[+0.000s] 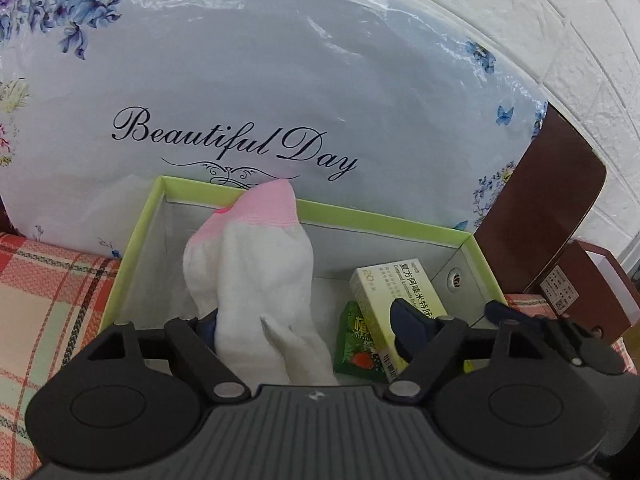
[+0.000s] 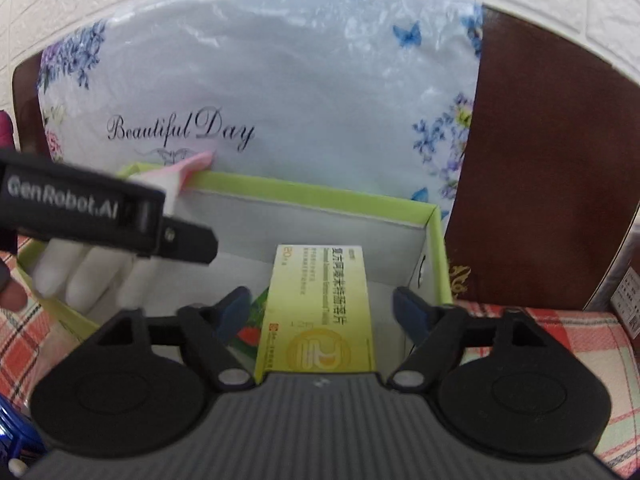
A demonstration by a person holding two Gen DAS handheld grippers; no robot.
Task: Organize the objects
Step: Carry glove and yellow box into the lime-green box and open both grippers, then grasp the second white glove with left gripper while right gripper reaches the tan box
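A green-rimmed open box (image 1: 380, 222) stands on the checked cloth, also in the right wrist view (image 2: 320, 196). A white glove with a pink cuff (image 1: 256, 280) lies between the fingers of my left gripper (image 1: 308, 326), which stand wide apart over the box. The glove's white fingers (image 2: 80, 276) hang below the left gripper's body (image 2: 100, 208) in the right wrist view. A yellow-green medicine carton (image 2: 320, 312) lies in the box between the spread fingers of my right gripper (image 2: 324, 314); it also shows in the left wrist view (image 1: 396, 300). A small green packet (image 1: 354, 344) lies beside it.
A large pale-blue floral pillow printed "Beautiful Day" (image 1: 280, 100) leans behind the box. A dark brown headboard (image 2: 552, 160) and a white brick wall (image 1: 560, 20) are at the right. A brown box (image 1: 592, 292) stands right of the green box. Checked bedding (image 1: 48, 300) lies underneath.
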